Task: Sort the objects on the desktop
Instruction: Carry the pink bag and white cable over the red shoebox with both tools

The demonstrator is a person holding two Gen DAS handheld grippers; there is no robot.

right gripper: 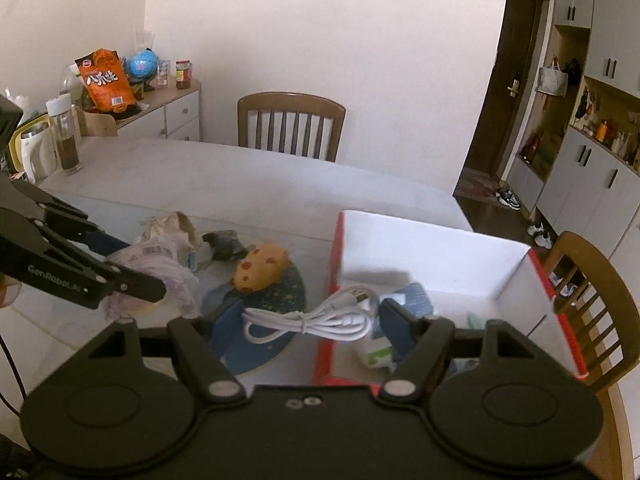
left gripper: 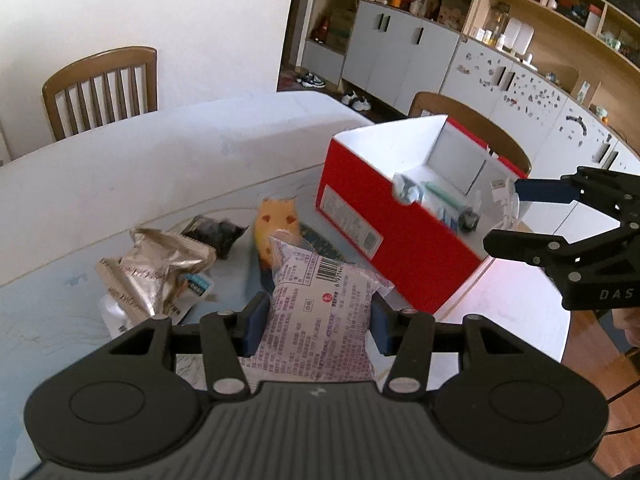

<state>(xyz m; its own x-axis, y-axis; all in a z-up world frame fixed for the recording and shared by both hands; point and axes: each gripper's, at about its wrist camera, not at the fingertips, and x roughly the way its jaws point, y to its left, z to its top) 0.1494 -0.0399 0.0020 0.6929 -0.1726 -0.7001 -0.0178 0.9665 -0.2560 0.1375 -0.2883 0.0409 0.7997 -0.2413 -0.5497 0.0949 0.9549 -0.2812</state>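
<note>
A: so the left tool (left gripper: pixel 316 326)? clamped on a pink snack packet (left gripper: pixel 320 312) above the tabletop (left gripper: pixel 120 184).

B: yep, and the right tool (right gripper: pixel 308 326) is spread open, white USB cable (right gripper: pixel 316 318) falling between its pads at the red box (right gripper: pixel 440 256) edge.

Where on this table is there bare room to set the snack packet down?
Bare tabletop runs from the packet pile back to the far chair, and left toward the glass bottle. It is crowded between the pile, the yellow toy and the red box, which already holds items.
</note>
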